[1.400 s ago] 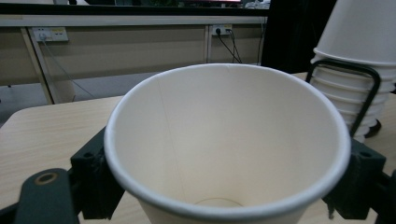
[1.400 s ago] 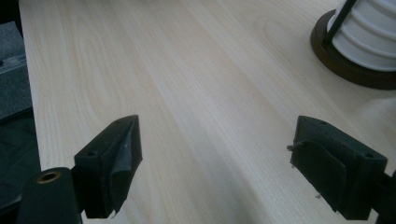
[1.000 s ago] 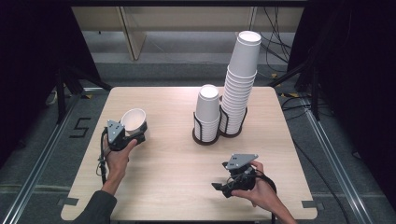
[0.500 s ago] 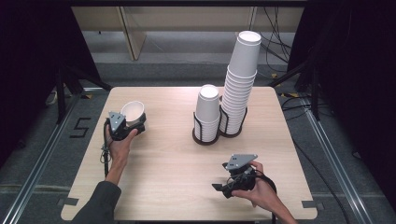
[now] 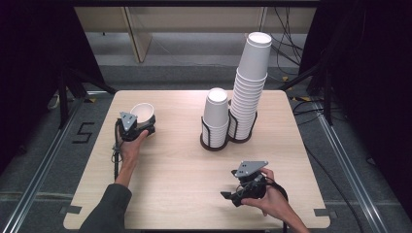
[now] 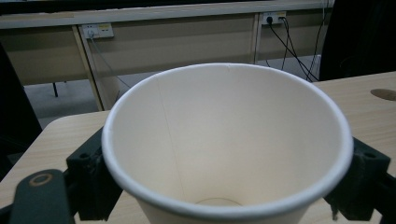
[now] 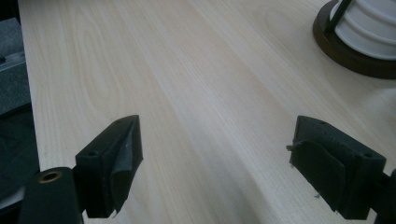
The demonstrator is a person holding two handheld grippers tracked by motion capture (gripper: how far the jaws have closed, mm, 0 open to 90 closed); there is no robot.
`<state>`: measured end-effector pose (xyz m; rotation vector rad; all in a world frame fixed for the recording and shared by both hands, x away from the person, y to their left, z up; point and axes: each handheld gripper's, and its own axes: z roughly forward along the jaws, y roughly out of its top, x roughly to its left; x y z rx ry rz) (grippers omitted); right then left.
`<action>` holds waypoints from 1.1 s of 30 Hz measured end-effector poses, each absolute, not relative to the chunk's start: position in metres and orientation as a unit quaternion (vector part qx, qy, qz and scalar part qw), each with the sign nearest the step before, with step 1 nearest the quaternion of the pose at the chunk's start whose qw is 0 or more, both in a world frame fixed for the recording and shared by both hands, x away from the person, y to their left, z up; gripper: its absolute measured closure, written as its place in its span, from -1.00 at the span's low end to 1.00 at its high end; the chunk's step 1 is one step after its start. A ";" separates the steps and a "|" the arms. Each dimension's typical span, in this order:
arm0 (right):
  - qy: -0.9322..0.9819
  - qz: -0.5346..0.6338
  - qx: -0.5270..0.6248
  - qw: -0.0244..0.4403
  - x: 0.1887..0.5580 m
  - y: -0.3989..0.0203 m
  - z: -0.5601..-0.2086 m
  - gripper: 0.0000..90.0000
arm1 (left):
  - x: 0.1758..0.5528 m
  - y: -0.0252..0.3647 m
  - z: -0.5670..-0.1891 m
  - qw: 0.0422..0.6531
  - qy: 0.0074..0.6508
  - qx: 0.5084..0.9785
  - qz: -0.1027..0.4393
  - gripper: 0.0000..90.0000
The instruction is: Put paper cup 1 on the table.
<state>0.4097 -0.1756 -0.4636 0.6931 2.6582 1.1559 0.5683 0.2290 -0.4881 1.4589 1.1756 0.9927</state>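
Observation:
A white paper cup stands mouth up at the far left of the wooden table. My left gripper reaches around it from the near side. In the left gripper view the cup sits between the two black jaws with its rim round and unsqueezed. The jaws have just been opening and stand wide at the cup's sides. My right gripper lies low over the near right of the table, jaws wide apart with only bare wood between them.
Two stacks of white cups stand in a dark wire holder at mid-table: a short stack and a tall, leaning stack. The holder's base shows ahead of the right gripper. Cables and a bench lie beyond the far edge.
The left hand has carried the cup away from me toward the far left of the table and lowered it, and the cup has turned more upright. The right hand has not moved.

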 end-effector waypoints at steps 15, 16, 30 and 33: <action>0.889 0.385 0.235 0.077 0.409 -0.177 -0.464 -0.60 | 0.570 0.230 -0.503 0.463 0.483 0.636 0.384 -0.73; 0.889 0.387 0.231 0.079 0.409 -0.178 -0.464 -0.60 | 0.570 0.230 -0.504 0.462 0.484 0.637 0.383 -0.72; 0.890 0.383 0.236 0.076 0.408 -0.180 -0.463 -0.60 | 0.552 0.245 -0.501 0.446 0.503 0.662 0.330 -0.69; 0.889 0.383 0.237 0.076 0.408 -0.181 -0.463 -0.60 | 0.543 0.248 -0.498 0.451 0.503 0.662 0.324 -0.69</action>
